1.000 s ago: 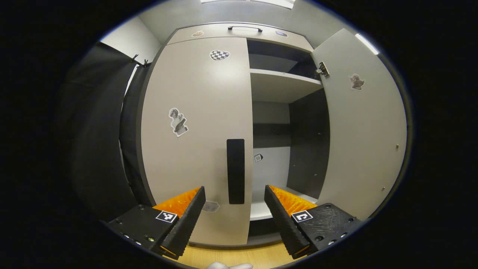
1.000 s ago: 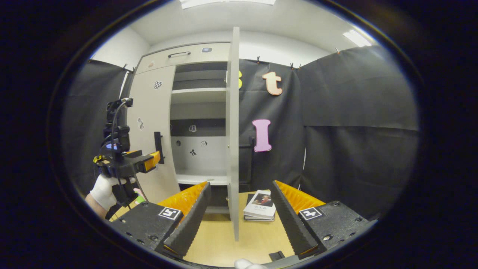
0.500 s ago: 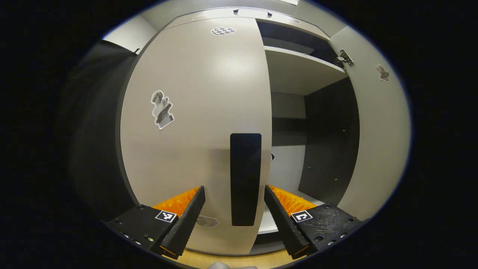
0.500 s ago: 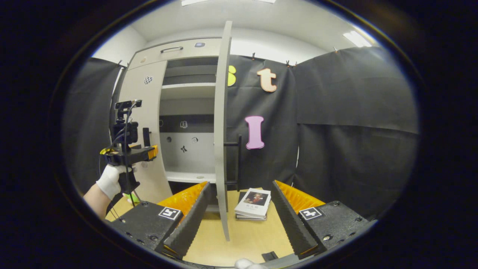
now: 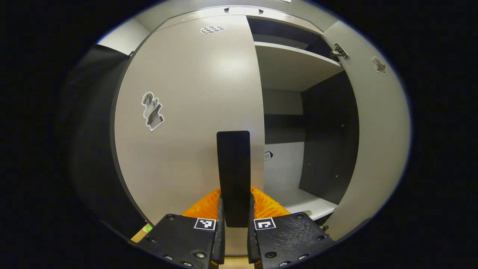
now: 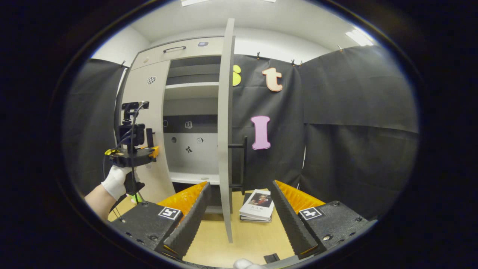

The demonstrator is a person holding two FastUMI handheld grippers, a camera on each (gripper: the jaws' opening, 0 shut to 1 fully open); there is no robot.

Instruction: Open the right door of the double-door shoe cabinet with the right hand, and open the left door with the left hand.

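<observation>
The grey shoe cabinet's left door (image 5: pixel 186 112) stands closed, with a black vertical handle (image 5: pixel 233 172) near its right edge. My left gripper (image 5: pixel 234 220) is shut on that handle, a finger pressing each side. The right door (image 5: pixel 373 142) hangs swung open, showing shelves (image 5: pixel 291 67) inside. In the right gripper view the open right door (image 6: pixel 225 123) is seen edge-on with its black handle (image 6: pixel 243 160) behind it. My right gripper (image 6: pixel 239 209) is open and holds nothing, with the door's edge between its fingers farther off. The left gripper (image 6: pixel 130 155) shows at the left door, held by a gloved hand (image 6: pixel 114 179).
A book (image 6: pixel 257 203) lies on the wooden floor (image 6: pixel 246 239) just right of the open door. Black cloth walls (image 6: pixel 354 130) close in the right side and the left of the cabinet. A top drawer with a handle (image 6: pixel 174 48) sits above the doors.
My left gripper has moved up to the left door's handle and shut on it. The right gripper has barely moved and is still open; the right door stays open.
</observation>
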